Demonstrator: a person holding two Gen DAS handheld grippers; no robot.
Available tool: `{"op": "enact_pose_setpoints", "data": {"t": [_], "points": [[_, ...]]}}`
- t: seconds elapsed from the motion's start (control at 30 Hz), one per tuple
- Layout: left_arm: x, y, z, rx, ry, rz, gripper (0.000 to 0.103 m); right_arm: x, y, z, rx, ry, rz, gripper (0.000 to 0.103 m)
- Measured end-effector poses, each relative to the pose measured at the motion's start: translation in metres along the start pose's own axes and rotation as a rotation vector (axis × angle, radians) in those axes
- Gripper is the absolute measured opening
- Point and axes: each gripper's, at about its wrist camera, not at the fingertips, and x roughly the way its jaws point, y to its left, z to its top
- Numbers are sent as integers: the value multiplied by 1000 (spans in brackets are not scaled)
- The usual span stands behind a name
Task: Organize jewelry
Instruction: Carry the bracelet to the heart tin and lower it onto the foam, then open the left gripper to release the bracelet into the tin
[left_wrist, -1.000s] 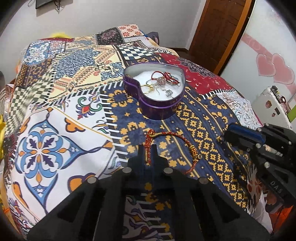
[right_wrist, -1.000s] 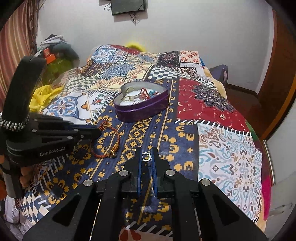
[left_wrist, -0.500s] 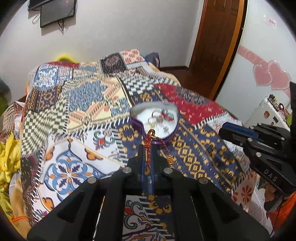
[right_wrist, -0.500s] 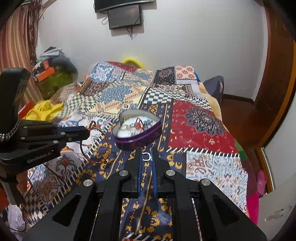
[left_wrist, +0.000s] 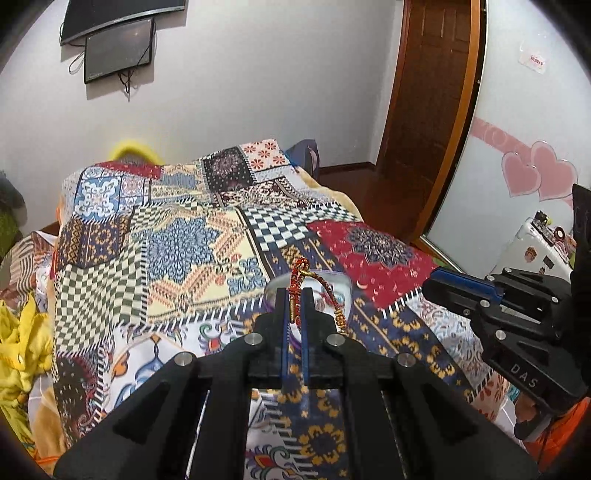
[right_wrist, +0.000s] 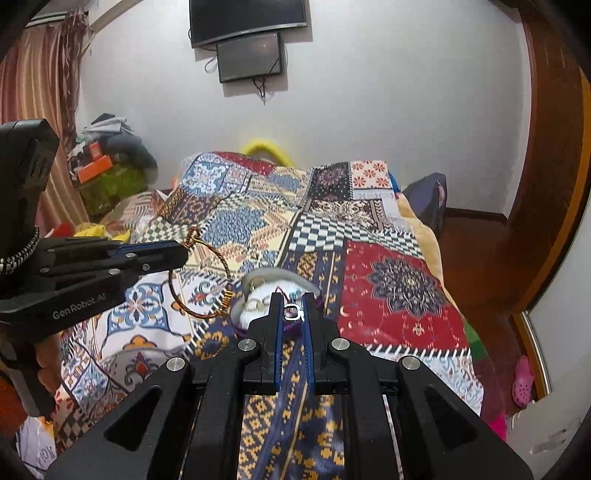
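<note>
Grippers are carrying: left gripper (left_wrist: 294, 295) pinching bangle (right_wrist: 201, 277), right gripper (right_wrist: 292, 301) pinching ring (right_wrist: 291, 312), both needing lowering into tin (right_wrist: 251, 284).

Two black handheld grippers (left_wrist: 293, 295) (right_wrist: 293, 301) with blue-lined fingers and silver screws; white lettering reads "GenRobot.AI" and "DAS".
</note>
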Motion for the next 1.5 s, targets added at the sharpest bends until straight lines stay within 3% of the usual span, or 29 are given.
{"op": "enact_pose_setpoints", "data": {"t": [0.53,0.93,1.17,1.5], "points": [[49,8,9,-11,43,-18,4,38,0,21,2,3,37,8],[94,16,1,-37,134,-54,4,86,-12,14,29,131,72,8],[97,12,-2,-5,134,-17,4,92,-14,8,26,174,85,8],[69,17,2,-40,105,-7,17,80,-13,13,25,190,67,13]]}}
